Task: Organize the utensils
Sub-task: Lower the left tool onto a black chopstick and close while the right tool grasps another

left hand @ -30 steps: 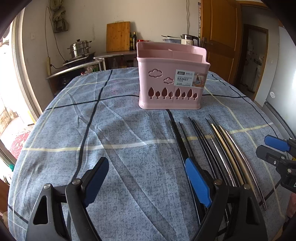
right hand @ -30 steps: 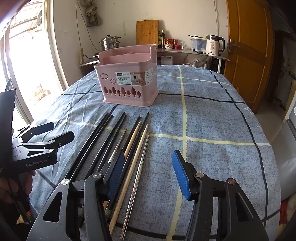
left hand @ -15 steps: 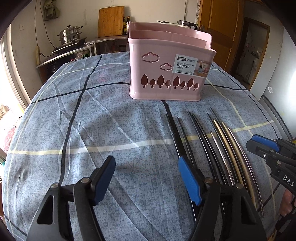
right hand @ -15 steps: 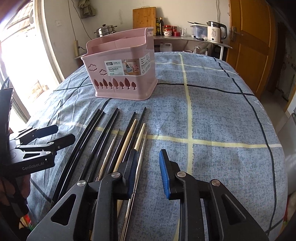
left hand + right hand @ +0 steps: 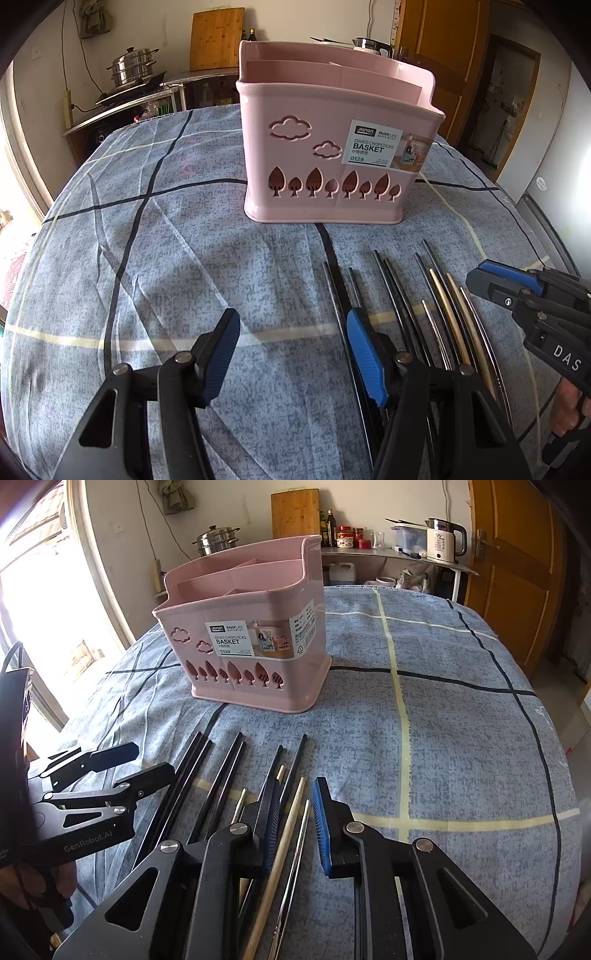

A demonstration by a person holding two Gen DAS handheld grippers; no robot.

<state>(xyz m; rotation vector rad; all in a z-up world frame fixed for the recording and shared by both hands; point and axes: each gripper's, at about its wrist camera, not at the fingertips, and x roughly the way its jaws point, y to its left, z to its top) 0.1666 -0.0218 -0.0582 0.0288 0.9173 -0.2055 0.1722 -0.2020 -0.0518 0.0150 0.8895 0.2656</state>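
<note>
A pink divided chopstick basket (image 5: 332,155) (image 5: 251,642) stands upright on the blue checked tablecloth. In front of it lie several chopsticks side by side: black ones (image 5: 340,295) (image 5: 207,775), a wooden one (image 5: 284,845) and a steel one (image 5: 295,856). My left gripper (image 5: 295,354) is open and empty, its right finger over the leftmost black chopsticks. My right gripper (image 5: 295,830) is partly closed around the wooden and steel chopsticks, low over them; the pads do not touch them. It also shows in the left wrist view (image 5: 517,291).
The tablecloth (image 5: 443,738) covers a round table that drops off at the edges. Behind are a counter with a steel pot (image 5: 133,70), a cutting board (image 5: 295,513), a kettle (image 5: 443,542) and a wooden door (image 5: 517,554).
Both grippers have moved forward and lower toward the chopsticks and basket. The right gripper's jaws have narrowed around the wooden and steel chopsticks. The left gripper stays open.
</note>
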